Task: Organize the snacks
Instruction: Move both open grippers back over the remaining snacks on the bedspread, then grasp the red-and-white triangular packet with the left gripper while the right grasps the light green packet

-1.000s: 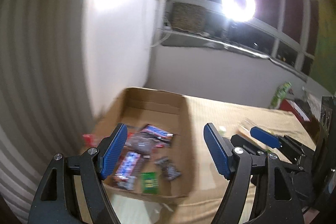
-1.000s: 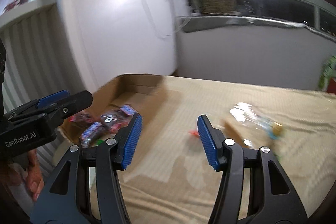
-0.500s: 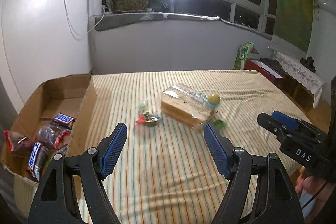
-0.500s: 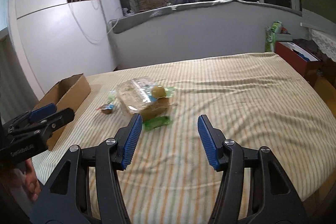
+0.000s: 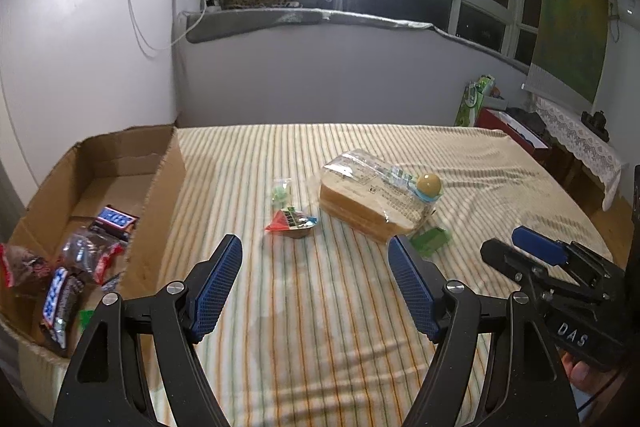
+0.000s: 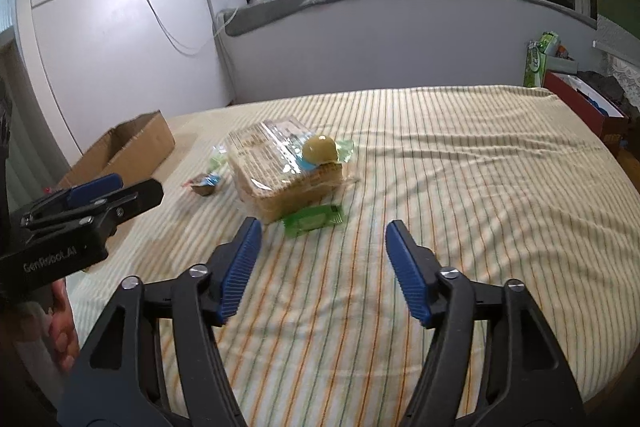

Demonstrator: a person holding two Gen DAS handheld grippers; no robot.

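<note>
Nearest, the left gripper (image 5: 314, 281) hangs over the striped bedspread (image 5: 320, 327) with its jaws spread wide and nothing between them; the right gripper (image 6: 320, 269) hovers alike, wide apart and empty. Each shows in the other's view only side-on at the frame edge, partly cut off. Just beyond the right gripper a green packet (image 6: 313, 219) lies half tucked under the bagged bread loaf (image 6: 280, 163), which sits mid-bed with a yellowish ball (image 6: 319, 149) on top (its print is too blurred to read). Beside the loaf, toward the left edge, lie a small red-and-green packet (image 5: 291, 222) and a clear green-tinted wrapper (image 5: 281, 191), contents unclear. At the bed's left edge stands the cardboard box (image 5: 160, 183), its near corner cut off, holding candy bars (image 5: 58, 303) and dark wrapped snacks (image 5: 90, 255)
</note>
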